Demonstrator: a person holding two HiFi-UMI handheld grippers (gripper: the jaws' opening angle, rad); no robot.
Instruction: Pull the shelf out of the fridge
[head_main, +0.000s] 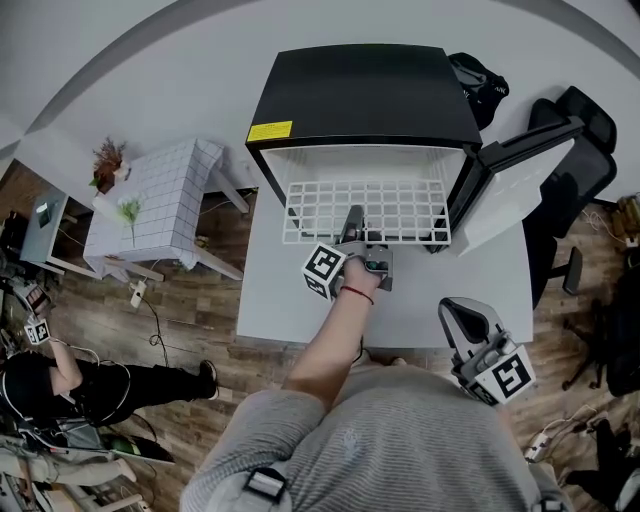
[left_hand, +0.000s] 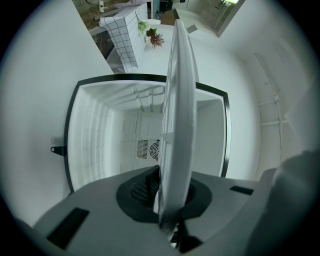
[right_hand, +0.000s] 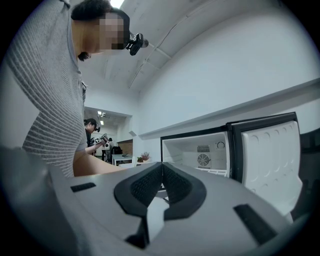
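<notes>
I count one fridge (head_main: 360, 95), with one door (head_main: 510, 195) and one wire shelf (head_main: 365, 210), on one white table (head_main: 270, 290). I carry two grippers, my left gripper (head_main: 352, 222) and my right gripper (head_main: 455, 308), each bearing one marker cube, two cubes in all. Off to the sides I record one small table (head_main: 165, 200) under a checked cloth with two plants, one reddish plant (head_main: 107, 165) and one green plant (head_main: 130, 212), one black office chair (head_main: 585, 160), and one other person (head_main: 60, 385) in dark clothes.

Office-like lab room; swivel chair (head_main: 588, 135); white worktable (head_main: 290, 310); cables (head_main: 158, 322) across wood floor (head_main: 200, 330).
</notes>
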